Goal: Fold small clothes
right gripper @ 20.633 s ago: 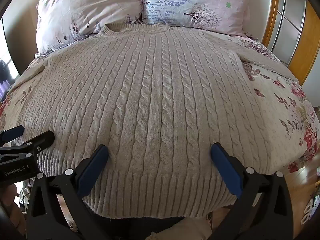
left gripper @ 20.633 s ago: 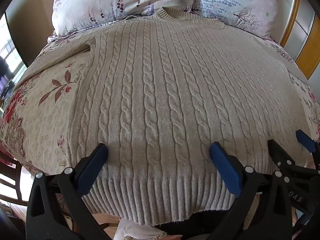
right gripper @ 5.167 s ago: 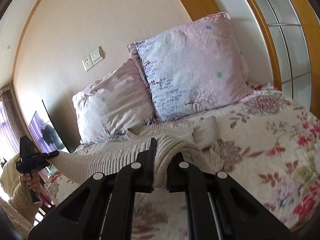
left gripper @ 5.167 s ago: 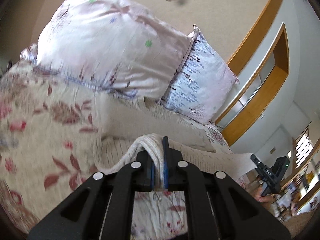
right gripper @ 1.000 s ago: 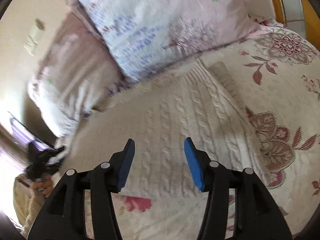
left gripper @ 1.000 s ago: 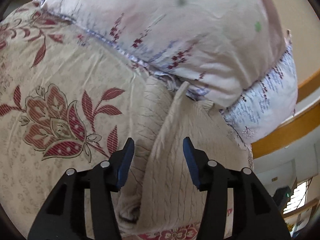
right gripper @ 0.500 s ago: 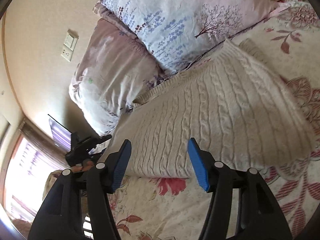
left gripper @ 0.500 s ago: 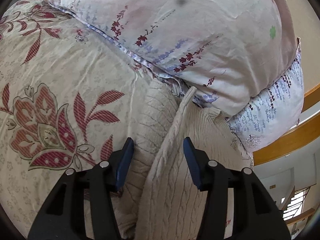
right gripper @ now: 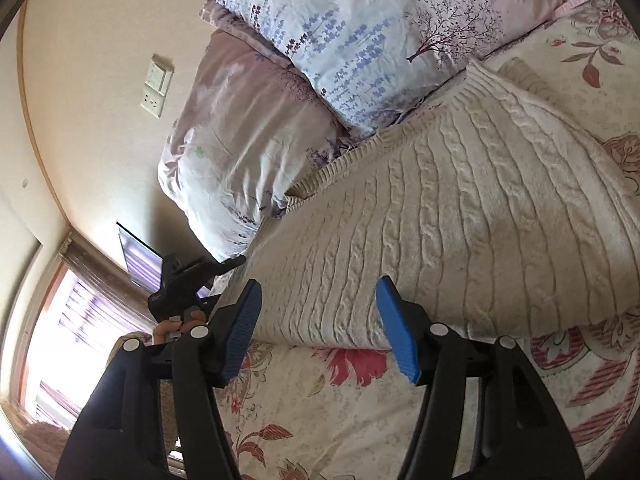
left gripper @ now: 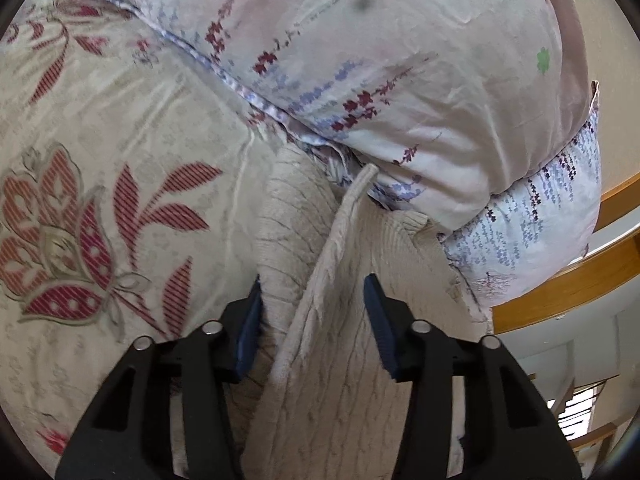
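Cream sweater [left gripper: 344, 360] between spread fingers [left gripper: 250, 324]

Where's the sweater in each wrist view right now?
Left wrist: sweater bottom centre, its folded edge running up between the open left gripper.
Right wrist: sweater centre-right, beyond the open right gripper.
Shared landmark: lavender-print pillow.

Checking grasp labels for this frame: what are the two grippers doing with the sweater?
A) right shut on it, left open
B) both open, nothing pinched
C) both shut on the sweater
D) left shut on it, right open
B: the left gripper shows its blue pads spread apart over the sweater with knit visible between them unpinched, and the right gripper is likewise spread wide near the folded edge.
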Available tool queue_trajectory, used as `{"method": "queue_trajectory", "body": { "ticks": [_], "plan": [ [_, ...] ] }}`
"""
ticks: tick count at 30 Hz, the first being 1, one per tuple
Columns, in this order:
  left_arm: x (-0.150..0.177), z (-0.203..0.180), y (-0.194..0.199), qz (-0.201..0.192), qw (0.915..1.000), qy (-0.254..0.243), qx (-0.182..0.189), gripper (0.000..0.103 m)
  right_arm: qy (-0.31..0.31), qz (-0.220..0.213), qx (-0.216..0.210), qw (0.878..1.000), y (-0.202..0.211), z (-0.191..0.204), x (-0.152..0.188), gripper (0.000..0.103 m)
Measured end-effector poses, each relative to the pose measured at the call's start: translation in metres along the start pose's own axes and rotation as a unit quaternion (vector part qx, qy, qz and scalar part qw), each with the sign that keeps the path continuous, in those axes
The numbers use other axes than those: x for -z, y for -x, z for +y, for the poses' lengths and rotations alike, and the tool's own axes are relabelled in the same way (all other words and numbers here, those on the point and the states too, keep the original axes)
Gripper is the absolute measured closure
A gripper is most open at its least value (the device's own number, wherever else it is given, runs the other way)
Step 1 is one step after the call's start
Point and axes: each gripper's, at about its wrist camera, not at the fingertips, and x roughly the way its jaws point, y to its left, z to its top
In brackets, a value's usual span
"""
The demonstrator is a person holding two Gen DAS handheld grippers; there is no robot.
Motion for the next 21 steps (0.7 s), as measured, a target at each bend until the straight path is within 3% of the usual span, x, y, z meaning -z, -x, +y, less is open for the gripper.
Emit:
{"method": "queue_trajectory", "body": {
  "ticks": [2, 5, 13, 21],
  "plan": [
    [0.0, 0.002, -0.002, 0.005, 0.9998, 0.014, 0.014, 0.073, -0.005, -0.004, -0.005, 1.0, 0.002, -0.002, 0.001, 0.041],
    [0.0, 0.004, -0.002, 0.007, 0.998, 0.042, 0.047, 0.082, -0.017, -0.008, -0.015, 1.0, 0.004, -0.006, 0.001, 0.041],
    [0.007, -0.034, 0.013, -0.017, 0.9937, 0.03, 0.107, 0.086, -0.014, -0.013, -0.023, 1.0, 0.009, -0.004, 0.001, 0.041],
    [0.02, -0.086, 0.018, -0.02, 0.982, 0.022, 0.187, 0.087, -0.02, -0.028, -0.035, 0.999, 0.016, -0.004, 0.001, 0.041]
  ]
}}
